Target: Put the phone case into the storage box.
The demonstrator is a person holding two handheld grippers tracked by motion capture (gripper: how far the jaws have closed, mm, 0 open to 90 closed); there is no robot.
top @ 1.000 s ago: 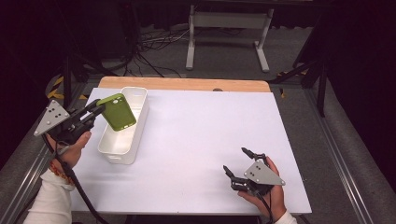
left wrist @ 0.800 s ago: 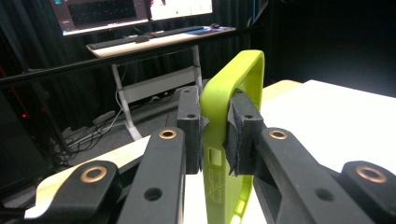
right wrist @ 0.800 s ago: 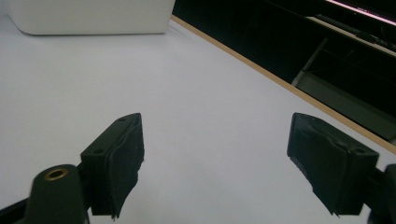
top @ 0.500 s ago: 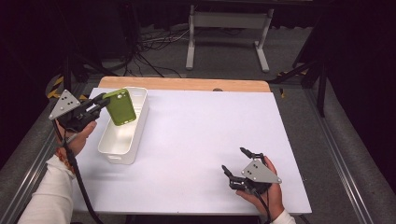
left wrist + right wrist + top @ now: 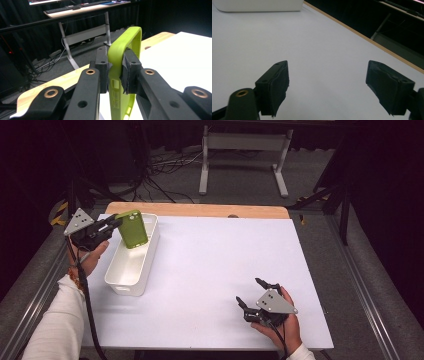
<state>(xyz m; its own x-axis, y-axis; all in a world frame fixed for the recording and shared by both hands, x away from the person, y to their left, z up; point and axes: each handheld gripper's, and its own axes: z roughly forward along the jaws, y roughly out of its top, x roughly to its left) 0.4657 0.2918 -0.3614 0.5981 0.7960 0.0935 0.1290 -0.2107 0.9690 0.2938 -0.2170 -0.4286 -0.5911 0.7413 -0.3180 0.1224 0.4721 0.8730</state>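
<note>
— Where's the phone case right now?

— I've got the green phone case (image 5: 132,228) pinched in my left gripper (image 5: 113,223), hanging over the far end of the white bin (image 5: 121,279). From the high view it stands nearly upright, long axis up and down and tipped a little, its lower edge inside the bin's outline but not touching the floor of it, as far as I can judge.

— How is the grip?

— In the left gripper view the two pads (image 5: 128,72) press on one long side wall of the case (image 5: 120,75), one inside the shell and one outside. The case runs straight out and up from the fingertips, so it sits beyond the jaws, not beside them.

— And the other hand?

— My right gripper (image 5: 251,294) rests on the white table (image 5: 210,270) near the front edge, well apart from the bin, fingers (image 5: 274,82) spread wide with nothing between them.

— So what does the next move turn on?

— I think it turns on that upright axis. The bin is long and narrow and lies directly under the case, so lowering with the left hand looks enough; the case would have to tip flat to lie inside.
</note>
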